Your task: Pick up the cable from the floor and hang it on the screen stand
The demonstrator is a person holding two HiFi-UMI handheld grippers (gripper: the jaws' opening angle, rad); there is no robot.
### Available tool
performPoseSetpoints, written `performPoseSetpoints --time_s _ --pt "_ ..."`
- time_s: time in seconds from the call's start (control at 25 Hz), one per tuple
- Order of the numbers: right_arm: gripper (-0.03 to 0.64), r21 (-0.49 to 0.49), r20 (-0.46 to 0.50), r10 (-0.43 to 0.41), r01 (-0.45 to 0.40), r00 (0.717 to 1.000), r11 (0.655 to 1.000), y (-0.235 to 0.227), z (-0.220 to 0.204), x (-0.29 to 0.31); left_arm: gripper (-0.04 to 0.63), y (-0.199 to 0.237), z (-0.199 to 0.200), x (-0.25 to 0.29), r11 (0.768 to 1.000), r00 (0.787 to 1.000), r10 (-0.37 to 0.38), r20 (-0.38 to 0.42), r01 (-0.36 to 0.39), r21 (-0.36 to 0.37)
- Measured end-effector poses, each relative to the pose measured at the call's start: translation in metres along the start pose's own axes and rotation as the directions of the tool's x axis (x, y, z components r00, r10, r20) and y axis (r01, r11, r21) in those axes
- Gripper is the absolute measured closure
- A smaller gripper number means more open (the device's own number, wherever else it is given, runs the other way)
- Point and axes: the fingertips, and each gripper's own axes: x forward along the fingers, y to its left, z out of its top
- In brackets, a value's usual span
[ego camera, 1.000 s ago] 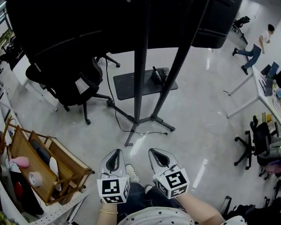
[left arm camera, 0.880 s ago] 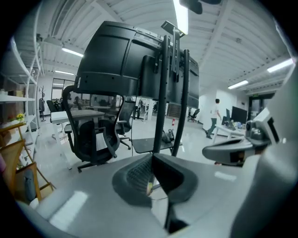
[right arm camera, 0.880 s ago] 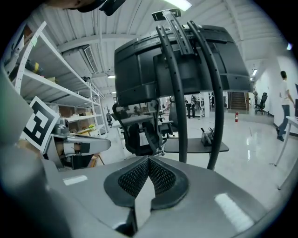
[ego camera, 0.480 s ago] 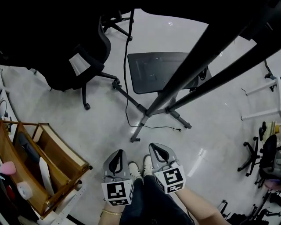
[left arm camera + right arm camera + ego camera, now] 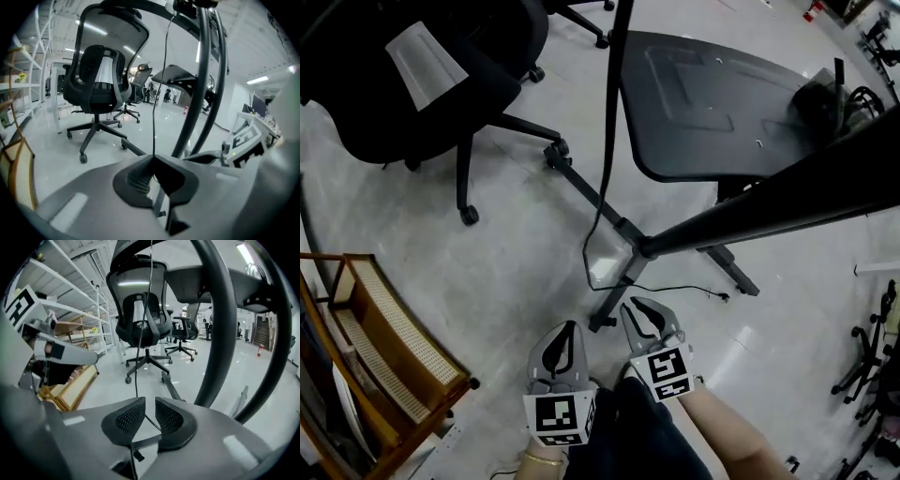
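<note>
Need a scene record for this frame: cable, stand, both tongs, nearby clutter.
cable: thin black lead, hangs down beside the stand, its end lies on the floor; not picked up
screen stand: black poles on splayed legs, ahead of the person
left tongs: shut, empty
right tongs: slightly apart, have just been opening, nothing held between them
nearby: black office chair upper left; wooden rack at left

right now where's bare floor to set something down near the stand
Bare floor between the office chair and wooden rack, and right of the stand legs. Crowded where the cable runs by the legs.
</note>
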Motion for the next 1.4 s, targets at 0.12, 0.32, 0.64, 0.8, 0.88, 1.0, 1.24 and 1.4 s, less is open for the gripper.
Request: performPoseSetpoints --time_s 0.12,0.32,0.64,0.8,0.88,1.0,1.24,1.4 --pt "0.525 -0.068 -0.020 -0.010 0.009 1.000 0.998 -0.009 -0.049 0.049 0.588 0.015 -0.042 0.036 1.000 1.000 -0.010 -0.011 0.010 -0.028" --pt "0.496 -0.239 -0.073 0.018 -0.035 0.997 0.970 -0.014 -0.105 0.103 0.588 0.027 -0.085 0.081 0.999 0.999 -0.018 -0.040 0.016 -0.038" --pt "0.601 -0.379 -0.044 -0.030 0.011 0.999 0.925 -0.019 -0.120 0.126 0.588 0.029 -0.082 0.104 0.999 1.000 -0.028 -0.010 0.028 -0.039" --pt "0.612 -0.297 -0.009 -0.012 0.009 1.000 0.955 -0.020 -0.093 0.100 0.588 0.019 -0.066 0.094 0.998 0.999 -0.038 -0.021 0.037 -0.046" --pt "0.612 -0.283 -0.002 -0.024 0.023 1.000 0.959 -0.022 -0.076 0.078 0.588 0.007 -0.051 0.083 0.998 0.998 -0.050 -0.028 0.049 -0.044" --pt "0.612 -0.250 0.003 -0.053 0.052 0.999 0.967 -0.025 -0.046 0.033 0.588 -0.019 -0.022 0.058 0.997 0.996 -0.080 -0.036 0.079 -0.017" --pt "0.612 -0.138 0.036 -0.115 0.119 0.993 0.983 -0.036 0.029 -0.062 0.588 -0.068 0.046 0.003 0.991 0.990 -0.134 -0.046 0.134 0.000" --pt "0.612 -0.055 0.057 -0.137 0.140 0.989 0.989 -0.043 0.089 -0.125 0.588 -0.091 0.098 -0.037 0.991 0.990 -0.130 -0.057 0.131 0.009"
